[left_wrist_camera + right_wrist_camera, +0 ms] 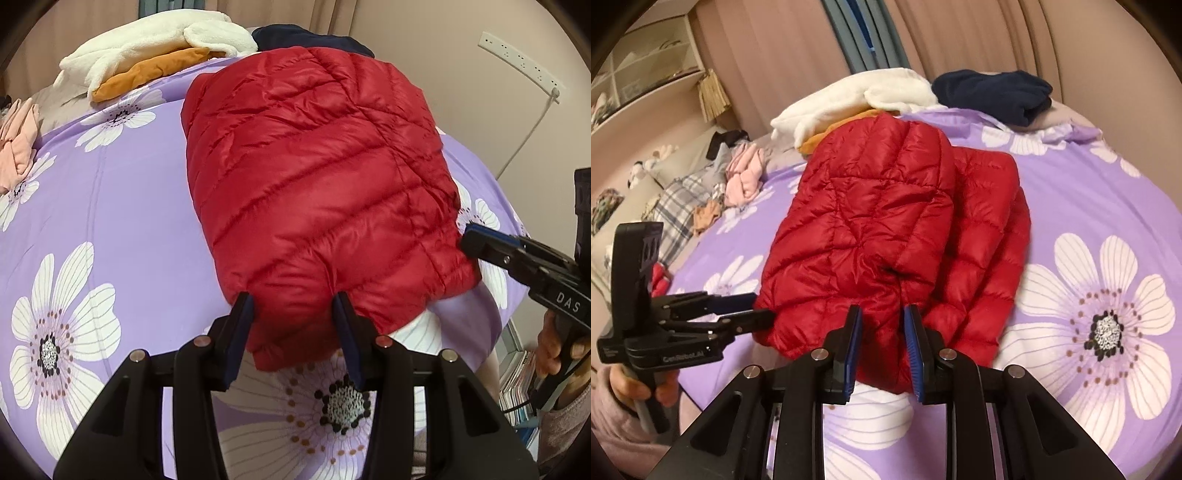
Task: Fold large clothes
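Your red puffer jacket (317, 184) lies folded on the bed's purple flowered cover (122, 206), its long axis running from the near edge away toward the pile of white, orange and navy clothes (871, 96) at the far side. Your left gripper (293, 306) has its fingers spread around the jacket's near hem. Your right gripper (881, 317) fingers pinch a bunched fold of that hem.
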Demonstrator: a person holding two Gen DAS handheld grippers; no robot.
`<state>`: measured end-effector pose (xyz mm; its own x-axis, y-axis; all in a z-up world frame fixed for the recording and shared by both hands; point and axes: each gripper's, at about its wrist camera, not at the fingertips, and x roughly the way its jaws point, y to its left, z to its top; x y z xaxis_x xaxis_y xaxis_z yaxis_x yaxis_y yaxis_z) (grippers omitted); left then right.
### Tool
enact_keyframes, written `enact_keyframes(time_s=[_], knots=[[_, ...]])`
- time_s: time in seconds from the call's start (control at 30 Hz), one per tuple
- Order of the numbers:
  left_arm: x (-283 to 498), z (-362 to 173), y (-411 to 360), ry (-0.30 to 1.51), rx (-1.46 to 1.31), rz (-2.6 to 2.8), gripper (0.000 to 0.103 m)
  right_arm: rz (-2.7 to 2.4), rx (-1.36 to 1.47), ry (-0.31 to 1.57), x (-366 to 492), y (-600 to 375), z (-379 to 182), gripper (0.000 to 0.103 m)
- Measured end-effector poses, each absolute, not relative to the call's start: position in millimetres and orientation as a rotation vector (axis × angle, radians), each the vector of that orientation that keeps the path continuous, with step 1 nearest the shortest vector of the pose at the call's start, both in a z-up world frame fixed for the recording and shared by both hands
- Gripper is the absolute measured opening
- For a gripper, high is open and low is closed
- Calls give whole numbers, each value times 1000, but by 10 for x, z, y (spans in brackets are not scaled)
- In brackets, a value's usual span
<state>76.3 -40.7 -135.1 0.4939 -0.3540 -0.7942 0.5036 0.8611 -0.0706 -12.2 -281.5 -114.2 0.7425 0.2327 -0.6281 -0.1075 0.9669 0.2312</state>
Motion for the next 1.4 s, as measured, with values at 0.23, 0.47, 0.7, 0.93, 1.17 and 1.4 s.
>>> enact_keyframes(time_s=[0.23, 0.47, 0.7, 0.93, 1.17, 1.4], knots=[[863, -1528, -370, 966, 152, -512, 53, 159, 187, 795, 103, -2811, -1482, 23], [951, -1590, -339, 988, 129, -509, 58, 167, 253, 806, 114, -2866, -1549, 23], [760, -1234, -238, 884, 149, -514, 57, 200, 272, 745, -62, -2947, -1278, 39], [854, -1030, -7, 850, 56, -486, 70, 185, 329, 719, -59, -3033, -1207, 67], [987, -1039, 139, 876, -26, -462, 72, 144, 452, 705, -9, -3204, -1227, 84], [1098, -1033, 156, 882, -59, -456, 77, 127, 624, 683, 41, -3410, -1315, 92]])
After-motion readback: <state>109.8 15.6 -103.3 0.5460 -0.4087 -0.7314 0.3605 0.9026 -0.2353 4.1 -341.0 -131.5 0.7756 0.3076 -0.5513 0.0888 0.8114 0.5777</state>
